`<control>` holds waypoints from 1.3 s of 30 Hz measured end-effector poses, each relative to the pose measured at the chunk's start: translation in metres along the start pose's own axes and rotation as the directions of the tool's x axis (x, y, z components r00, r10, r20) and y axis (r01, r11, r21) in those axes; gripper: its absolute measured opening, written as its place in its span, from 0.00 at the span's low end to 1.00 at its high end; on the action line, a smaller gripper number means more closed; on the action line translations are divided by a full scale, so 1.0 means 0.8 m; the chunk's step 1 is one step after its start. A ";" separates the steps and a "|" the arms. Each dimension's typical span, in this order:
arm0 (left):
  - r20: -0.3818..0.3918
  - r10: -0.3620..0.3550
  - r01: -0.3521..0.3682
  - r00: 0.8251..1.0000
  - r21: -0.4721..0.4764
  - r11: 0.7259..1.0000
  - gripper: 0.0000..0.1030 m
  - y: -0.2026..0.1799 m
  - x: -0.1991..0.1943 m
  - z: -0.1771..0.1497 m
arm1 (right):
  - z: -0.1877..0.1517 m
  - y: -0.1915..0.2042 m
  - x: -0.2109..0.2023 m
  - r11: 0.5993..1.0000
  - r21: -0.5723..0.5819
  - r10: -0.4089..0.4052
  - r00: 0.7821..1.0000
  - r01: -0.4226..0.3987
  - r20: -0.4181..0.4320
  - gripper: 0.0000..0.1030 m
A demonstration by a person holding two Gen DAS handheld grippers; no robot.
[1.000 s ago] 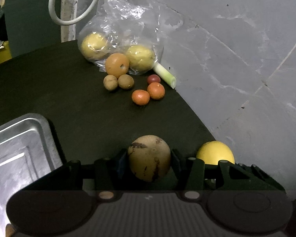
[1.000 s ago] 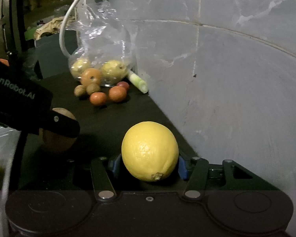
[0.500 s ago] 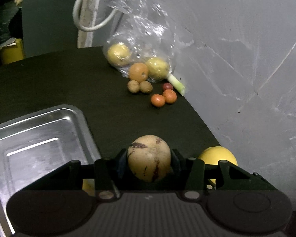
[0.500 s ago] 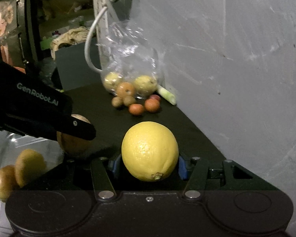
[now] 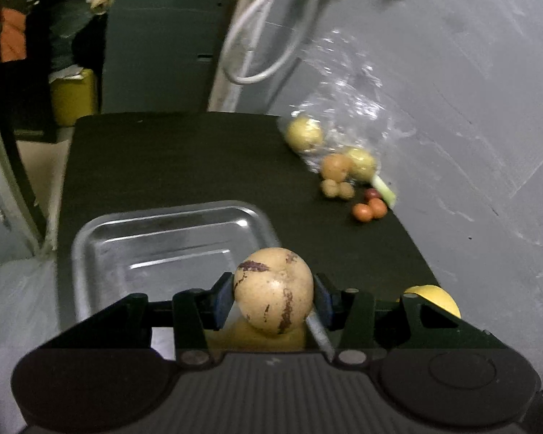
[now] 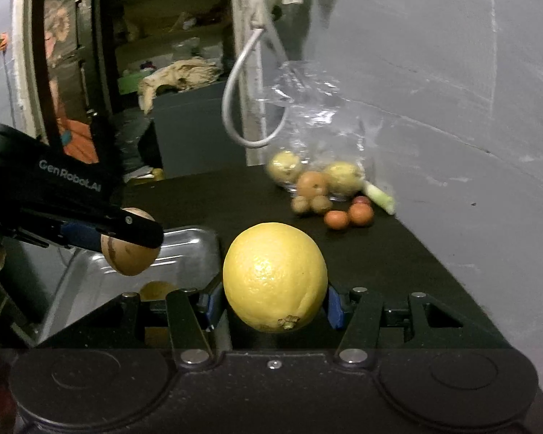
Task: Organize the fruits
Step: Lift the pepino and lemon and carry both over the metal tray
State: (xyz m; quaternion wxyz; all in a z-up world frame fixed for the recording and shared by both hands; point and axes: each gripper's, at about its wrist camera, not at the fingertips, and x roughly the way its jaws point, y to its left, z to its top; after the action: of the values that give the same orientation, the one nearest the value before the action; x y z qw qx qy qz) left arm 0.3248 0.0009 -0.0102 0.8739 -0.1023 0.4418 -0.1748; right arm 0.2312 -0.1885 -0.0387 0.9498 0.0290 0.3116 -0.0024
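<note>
My left gripper [image 5: 273, 298] is shut on a tan speckled round fruit [image 5: 273, 289], held above the near right corner of a metal tray [image 5: 155, 231]. A yellowish fruit [image 5: 249, 336] lies in the tray below it. My right gripper [image 6: 273, 302] is shut on a yellow lemon [image 6: 274, 275], to the right of the tray [image 6: 188, 249]. The right wrist view shows the left gripper [image 6: 130, 237] with its tan fruit [image 6: 128, 253] over the tray. The lemon's edge [image 5: 432, 296] peeks in at the lower right of the left wrist view.
At the far right of the dark table [image 5: 184, 166], against a grey wall [image 5: 470, 126], a clear plastic bag [image 5: 344, 123] holds yellow fruits; an orange [image 6: 311, 185], small brown and orange fruits and a green stalk [image 6: 378, 193] lie beside it. A white cable loop [image 6: 249, 101] hangs behind.
Both grippers have drawn back and up from the fruit pile with their fruits. The left one has swung left, so the tray now lies under its tan fruit.
</note>
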 end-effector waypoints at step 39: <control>-0.056 0.037 -0.039 0.998 -0.040 0.998 0.50 0.069 -0.067 -0.115 | -0.076 0.099 -0.059 0.990 -0.090 0.094 0.981 -0.110 -0.169 0.54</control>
State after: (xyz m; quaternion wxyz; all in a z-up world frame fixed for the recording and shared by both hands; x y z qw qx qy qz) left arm 0.2326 0.0703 -0.0430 0.8624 -0.1069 0.4709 -0.1517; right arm 0.1588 -0.1065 -0.0557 0.9201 -0.0022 0.3865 0.0641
